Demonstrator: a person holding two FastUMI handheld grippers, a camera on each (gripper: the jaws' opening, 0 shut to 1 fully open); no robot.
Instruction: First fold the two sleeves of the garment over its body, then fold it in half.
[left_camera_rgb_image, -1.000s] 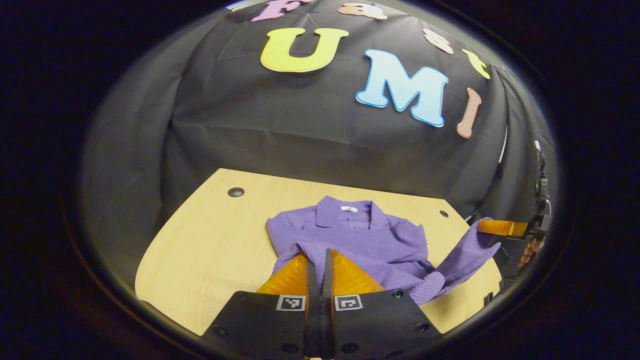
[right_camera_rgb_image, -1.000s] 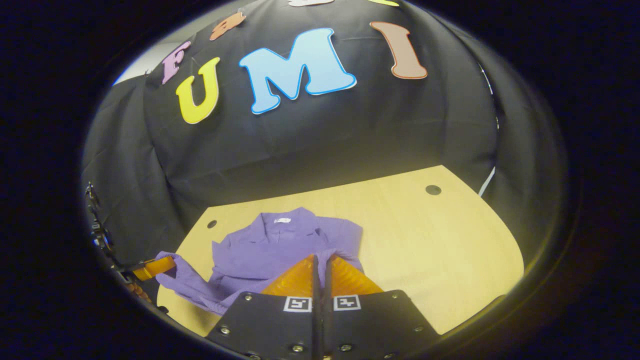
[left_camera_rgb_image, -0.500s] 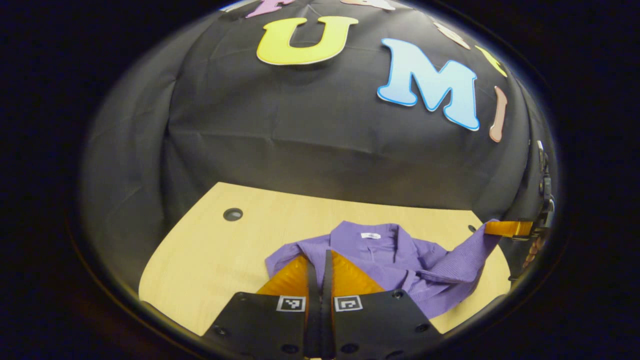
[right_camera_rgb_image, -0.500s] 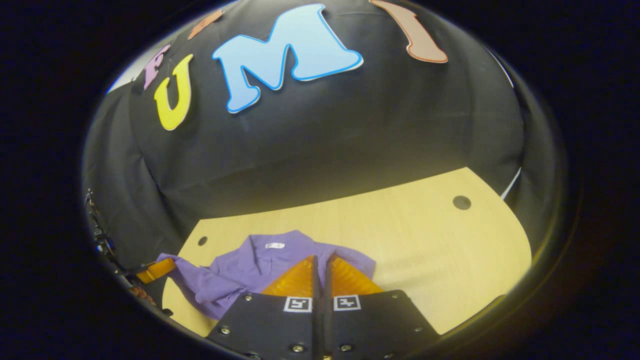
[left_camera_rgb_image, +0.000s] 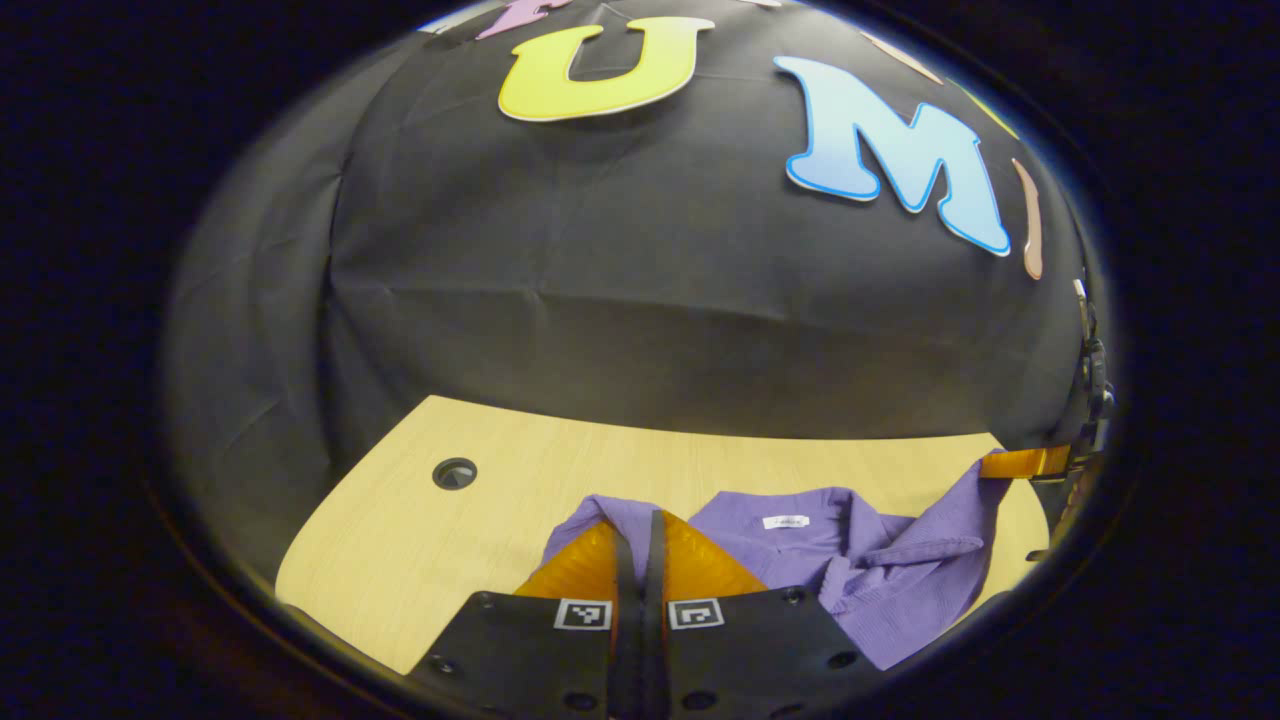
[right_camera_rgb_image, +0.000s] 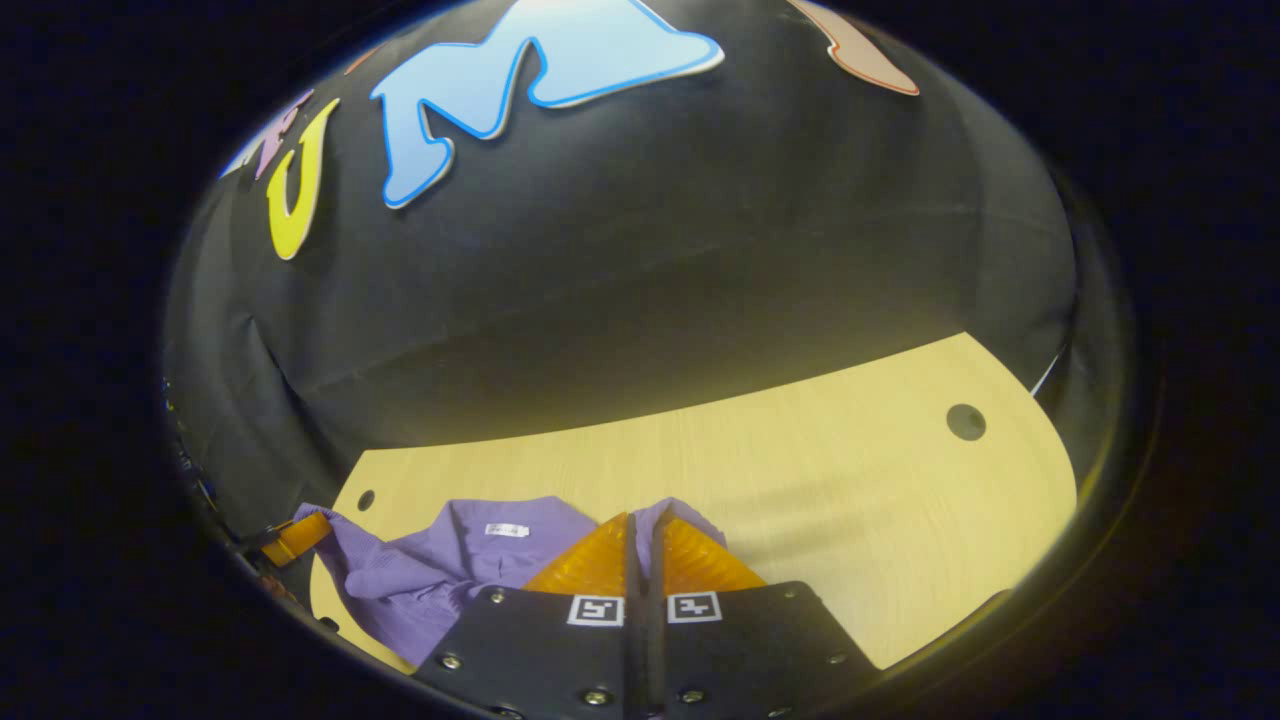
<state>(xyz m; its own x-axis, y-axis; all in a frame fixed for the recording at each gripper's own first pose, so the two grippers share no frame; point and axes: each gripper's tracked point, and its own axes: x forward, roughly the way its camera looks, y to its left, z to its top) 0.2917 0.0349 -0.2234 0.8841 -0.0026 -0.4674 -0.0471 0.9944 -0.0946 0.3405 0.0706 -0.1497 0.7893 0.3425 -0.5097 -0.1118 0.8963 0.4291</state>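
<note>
Both hand-held grippers have carried the bottom hem forward toward the collar, so the half fold is nearly closed. The left hand-held gripper (left_camera_rgb_image: 640, 530) and right hand-held gripper (right_camera_rgb_image: 645, 530) are each pinched on purple cloth. The shirt (left_camera_rgb_image: 800, 540) lies on the worktop (left_camera_rgb_image: 420, 540), near its front edge, with bare wood beyond and to both sides

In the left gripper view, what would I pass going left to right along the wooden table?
Round hole in the table → left gripper, shut on a fold of the purple shirt → the shirt's collar label → right gripper holding up the shirt's other corner.
</note>
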